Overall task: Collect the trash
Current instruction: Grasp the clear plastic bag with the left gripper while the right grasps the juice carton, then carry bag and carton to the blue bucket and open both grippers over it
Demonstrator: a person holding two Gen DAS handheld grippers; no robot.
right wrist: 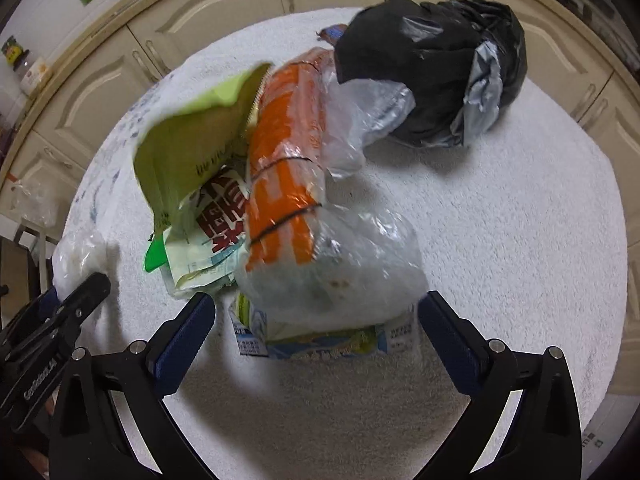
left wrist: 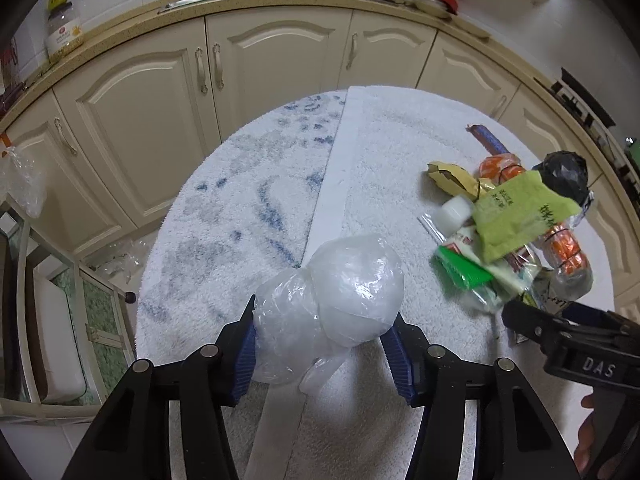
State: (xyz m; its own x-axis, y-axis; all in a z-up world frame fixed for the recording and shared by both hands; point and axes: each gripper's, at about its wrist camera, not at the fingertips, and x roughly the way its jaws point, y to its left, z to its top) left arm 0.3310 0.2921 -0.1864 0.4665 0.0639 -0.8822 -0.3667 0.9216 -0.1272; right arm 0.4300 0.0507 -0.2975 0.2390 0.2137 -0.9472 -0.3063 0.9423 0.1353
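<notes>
A crumpled clear plastic bag [left wrist: 340, 288] lies on the white fluffy cloth [left wrist: 400, 152] of a round table. My left gripper [left wrist: 322, 320] is shut on it, a blue pad pressing each side. To its right lies a heap of trash: a lime-green packet [left wrist: 516, 216], an orange-striped wrapper in clear film [right wrist: 284, 160], a flat printed carton [right wrist: 320, 344] and a black bag [right wrist: 432, 72]. My right gripper [right wrist: 316, 300] hangs open over the near end of the heap. Its fingers straddle the clear film and the carton without pressing them.
Cream cabinet doors [left wrist: 260, 60] under a beige counter curve behind the table. A jar [left wrist: 62, 28] stands on the counter at left. A glass-topped stand [left wrist: 92, 312] with loose plastic sits left of the table. A hand [left wrist: 592, 432] holds the right gripper.
</notes>
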